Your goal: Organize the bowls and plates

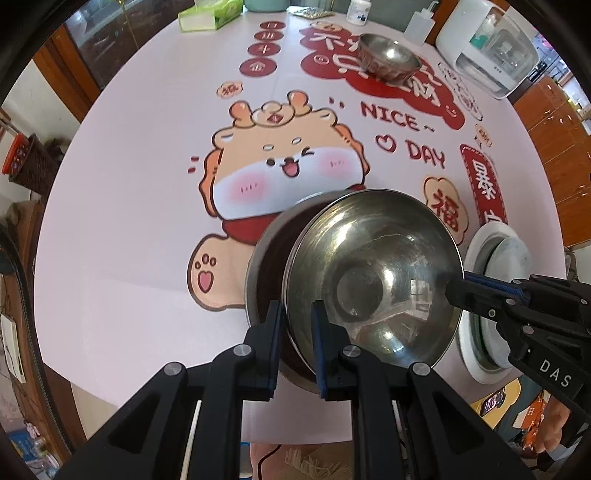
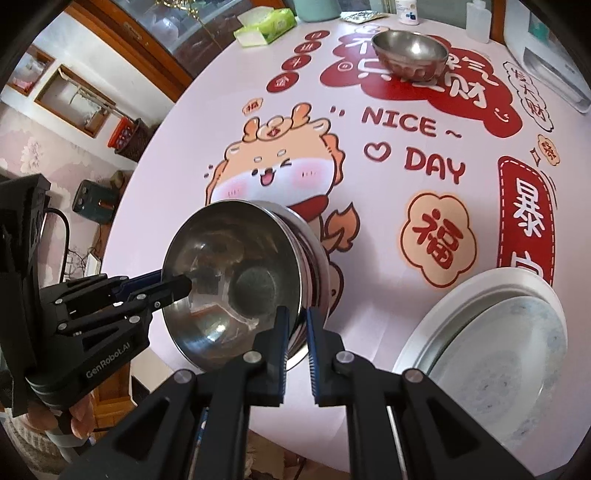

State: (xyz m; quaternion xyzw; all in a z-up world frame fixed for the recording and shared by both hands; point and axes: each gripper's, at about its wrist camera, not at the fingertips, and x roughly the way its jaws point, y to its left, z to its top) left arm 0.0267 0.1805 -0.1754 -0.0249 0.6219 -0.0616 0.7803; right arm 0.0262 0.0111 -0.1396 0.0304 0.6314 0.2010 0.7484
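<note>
We are pinching bowl (image 1: 373, 273) rim from opposite sides, left gripper (image 1: 297, 339) and right gripper (image 2: 295, 343) both clamped, keeping it level. Bowl hovering tilted over lower bowl (image 1: 266, 254) for nesting. Plates (image 2: 491, 332) stacked beside; third bowl (image 2: 410, 53) waiting far.

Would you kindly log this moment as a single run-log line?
left tongs: shut on steel bowl rim | right tongs: shut on opposite rim | second bowl beneath | stacked plates beside

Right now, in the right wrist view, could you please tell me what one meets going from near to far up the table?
Right gripper shut on the held steel bowl → dragon print → far steel bowl → tissue box.
</note>
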